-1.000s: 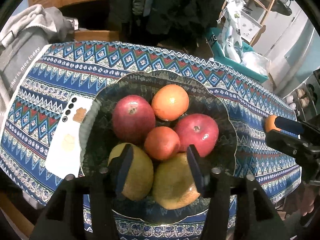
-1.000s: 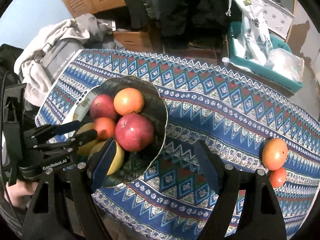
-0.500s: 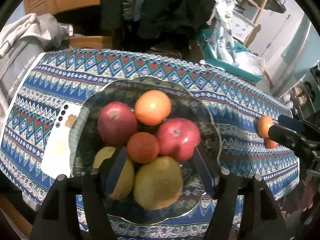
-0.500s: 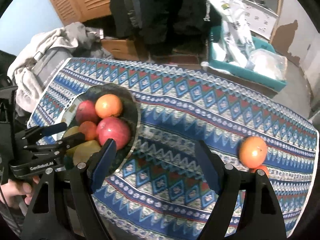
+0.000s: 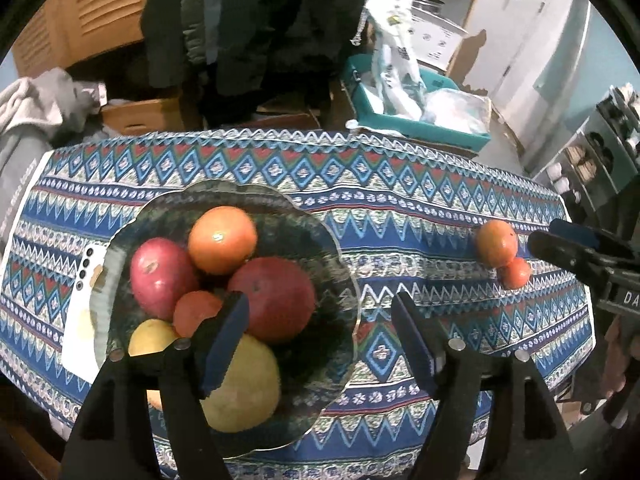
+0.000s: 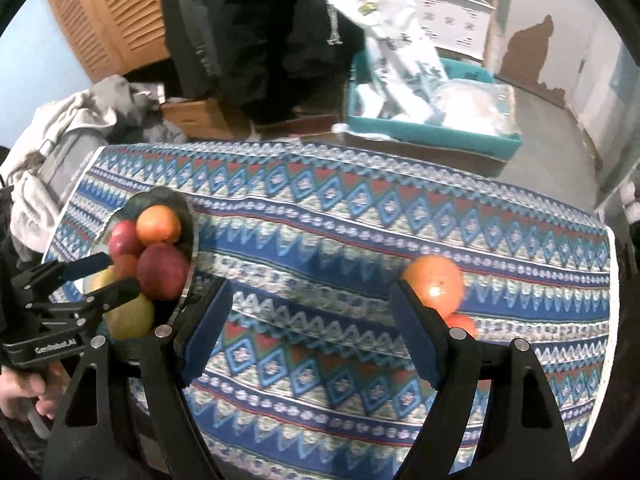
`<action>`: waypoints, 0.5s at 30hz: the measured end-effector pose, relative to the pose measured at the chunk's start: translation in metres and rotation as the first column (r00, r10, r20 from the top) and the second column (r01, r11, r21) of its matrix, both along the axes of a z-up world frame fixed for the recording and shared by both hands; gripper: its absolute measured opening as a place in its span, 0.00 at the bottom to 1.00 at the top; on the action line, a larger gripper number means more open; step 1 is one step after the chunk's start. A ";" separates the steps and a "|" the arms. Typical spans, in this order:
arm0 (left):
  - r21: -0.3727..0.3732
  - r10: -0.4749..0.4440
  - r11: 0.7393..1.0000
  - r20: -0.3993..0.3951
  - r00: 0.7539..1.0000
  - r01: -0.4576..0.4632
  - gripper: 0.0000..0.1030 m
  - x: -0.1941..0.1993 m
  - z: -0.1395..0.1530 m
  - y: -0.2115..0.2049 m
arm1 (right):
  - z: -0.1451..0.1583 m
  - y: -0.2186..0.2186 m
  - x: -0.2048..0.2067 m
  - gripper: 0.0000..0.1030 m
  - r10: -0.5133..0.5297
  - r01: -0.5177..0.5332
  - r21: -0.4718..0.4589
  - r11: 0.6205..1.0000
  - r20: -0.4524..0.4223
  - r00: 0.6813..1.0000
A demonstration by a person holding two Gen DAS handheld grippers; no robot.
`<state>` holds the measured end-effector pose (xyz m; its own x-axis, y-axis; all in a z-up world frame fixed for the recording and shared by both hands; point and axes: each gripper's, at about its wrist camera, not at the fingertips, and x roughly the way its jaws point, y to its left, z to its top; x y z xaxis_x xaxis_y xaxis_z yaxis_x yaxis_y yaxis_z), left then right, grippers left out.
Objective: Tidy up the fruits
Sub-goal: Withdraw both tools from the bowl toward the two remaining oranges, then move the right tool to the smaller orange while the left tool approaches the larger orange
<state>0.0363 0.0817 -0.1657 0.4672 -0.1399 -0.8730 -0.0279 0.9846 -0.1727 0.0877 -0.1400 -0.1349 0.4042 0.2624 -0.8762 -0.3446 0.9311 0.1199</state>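
My left claw (image 5: 320, 322) has just been opening, nothing between its jaws; the fruit bowl (image 5: 340, 276) sits under its left finger; my right claw (image 6: 310, 322) stands apart, empty; the big orange (image 6: 434, 282) and a small one (image 6: 462, 324) lie on the desk (image 6: 340, 240) just behind its right finger.

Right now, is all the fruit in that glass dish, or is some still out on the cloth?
Some is out. Two orange fruits lie on the patterned cloth, apart from the dish, which holds six fruits.
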 end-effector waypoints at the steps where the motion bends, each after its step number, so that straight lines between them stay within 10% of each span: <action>1: 0.002 -0.006 1.000 -0.002 1.000 0.006 0.73 0.001 0.000 -0.003 | 0.000 -0.006 0.000 0.79 -0.008 0.008 -0.008 1.000 0.004 1.000; 15: 0.053 -0.123 0.991 -0.021 0.992 0.124 0.77 0.022 -0.011 -0.066 | -0.034 -0.076 0.011 0.80 -0.085 0.081 -0.066 0.995 -0.056 0.995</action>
